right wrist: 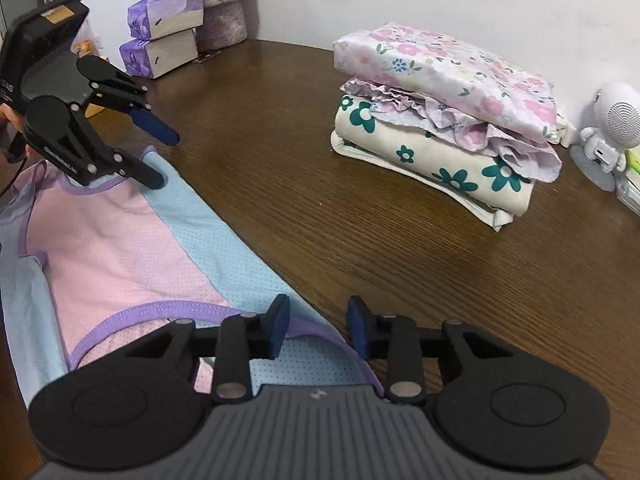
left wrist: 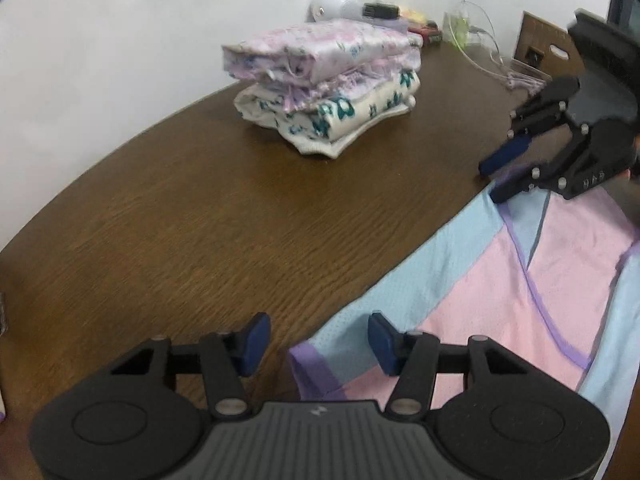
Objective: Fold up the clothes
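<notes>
Clothes here are one pink, pale-blue and purple-trimmed garment [right wrist: 120, 256] spread flat near the desk's [right wrist: 360, 240] edge, and a folded stack [right wrist: 440, 120] further back by the wall: a floral pink piece on top, a frilled lilac one beneath, a cream piece with teal flowers at the bottom.

We look for writing first. Raised lettering shows on the side of each claw body as seen from the other camera, but we cannot read it. A small pale emblem sits on the grey ribbed housing in both wrist views. The two purple tissue packs [right wrist: 164, 36] stacked at the back carry print too small to make out.

Our left claw [left wrist: 314, 340] stands with its blue pads apart, straddling the purple-banded corner of the spread garment: one pad [left wrist: 256, 340] over bare wood, the other [left wrist: 382, 342] over the blue fabric. No cloth is pinched.

Our right claw [right wrist: 318, 330] sits at the opposite corner with a narrower gap. Its left pad is over the purple trim and blue mesh, its right pad is over the wood just past the edge. The pads are not pressed together, and the cloth looks flat between them.

A white astronaut-shaped figurine [right wrist: 608, 128] stands beside the stack.
</notes>
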Demonstrator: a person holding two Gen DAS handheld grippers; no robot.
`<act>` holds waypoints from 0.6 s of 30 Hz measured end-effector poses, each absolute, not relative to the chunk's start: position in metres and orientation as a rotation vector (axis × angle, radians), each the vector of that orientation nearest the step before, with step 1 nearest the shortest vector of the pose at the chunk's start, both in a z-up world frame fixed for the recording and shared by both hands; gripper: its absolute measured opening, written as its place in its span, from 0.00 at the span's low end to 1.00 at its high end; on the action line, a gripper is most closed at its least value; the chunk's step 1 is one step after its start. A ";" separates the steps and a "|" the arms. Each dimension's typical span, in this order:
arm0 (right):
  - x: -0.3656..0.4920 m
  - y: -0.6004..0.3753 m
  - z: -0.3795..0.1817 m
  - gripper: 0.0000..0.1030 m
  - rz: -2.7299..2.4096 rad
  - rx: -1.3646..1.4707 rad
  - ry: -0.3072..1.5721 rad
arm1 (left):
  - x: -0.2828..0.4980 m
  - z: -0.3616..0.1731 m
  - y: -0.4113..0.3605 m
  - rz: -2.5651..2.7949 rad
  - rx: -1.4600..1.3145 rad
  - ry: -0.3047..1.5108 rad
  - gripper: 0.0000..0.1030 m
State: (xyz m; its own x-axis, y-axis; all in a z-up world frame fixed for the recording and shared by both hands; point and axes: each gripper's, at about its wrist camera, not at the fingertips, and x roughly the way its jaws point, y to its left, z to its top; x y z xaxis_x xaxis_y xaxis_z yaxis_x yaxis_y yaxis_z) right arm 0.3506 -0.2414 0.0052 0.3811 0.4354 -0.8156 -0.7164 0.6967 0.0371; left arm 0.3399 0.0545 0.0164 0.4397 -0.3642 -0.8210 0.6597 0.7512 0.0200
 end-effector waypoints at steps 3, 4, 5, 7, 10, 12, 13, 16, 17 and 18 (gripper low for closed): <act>0.349 -0.238 0.006 0.19 0.769 -0.368 0.921 | 0.337 0.018 0.050 -0.701 0.384 0.908 0.26; 0.348 -0.236 0.007 0.13 0.772 -0.376 0.920 | 0.334 0.019 0.048 -0.720 0.395 0.907 0.10; 0.345 -0.233 0.007 0.07 0.771 -0.387 0.915 | 0.331 0.020 0.045 -0.731 0.416 0.901 0.03; 0.337 -0.228 0.009 0.05 0.761 -0.415 0.893 | 0.324 0.020 0.039 -0.733 0.464 0.883 0.02; 0.324 -0.222 0.011 0.04 0.736 -0.460 0.847 | 0.310 0.021 0.034 -0.700 0.534 0.827 0.01; 0.312 -0.223 0.018 0.03 0.726 -0.477 0.795 | 0.295 0.023 0.032 -0.683 0.578 0.762 0.01; 0.304 -0.224 0.023 0.03 0.721 -0.489 0.765 | 0.287 0.025 0.031 -0.675 0.595 0.724 0.01; 0.269 -0.223 0.033 0.03 0.709 -0.567 0.663 | 0.246 0.028 0.031 -0.641 0.685 0.575 0.01; 0.255 -0.222 0.033 0.03 0.708 -0.605 0.634 | 0.232 0.029 0.031 -0.628 0.715 0.523 0.01; 0.241 -0.220 0.033 0.03 0.707 -0.644 0.605 | 0.216 0.030 0.031 -0.627 0.745 0.480 0.01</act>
